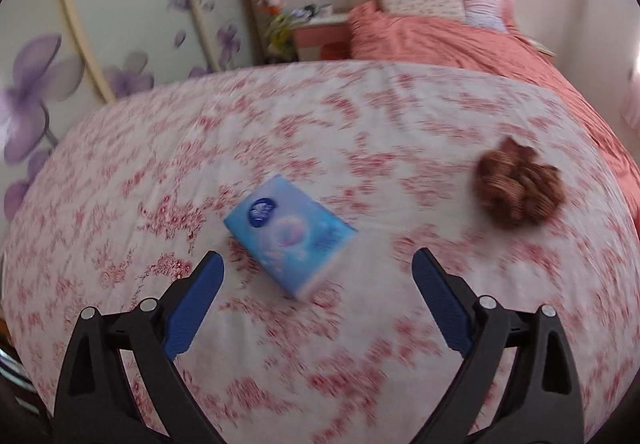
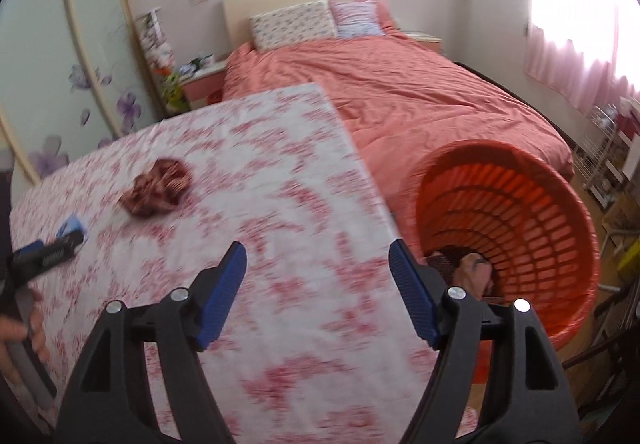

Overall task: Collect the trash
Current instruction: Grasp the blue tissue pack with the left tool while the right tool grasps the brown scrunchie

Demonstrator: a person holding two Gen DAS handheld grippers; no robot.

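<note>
Blue-padded jaws of the left gripper are spread wide with nothing held; a light blue tissue packet lies on the red-and-white floral cloth surface just ahead of them, between the tips and nearer the left one. A crumpled brown wrapper is seen at the right of that frame, well apart. The right gripper is likewise parted and empty, over the surface edge. Only the right wrist view shows the orange slatted plastic basket, at right, with scraps inside, and a hand at lower left.
</note>
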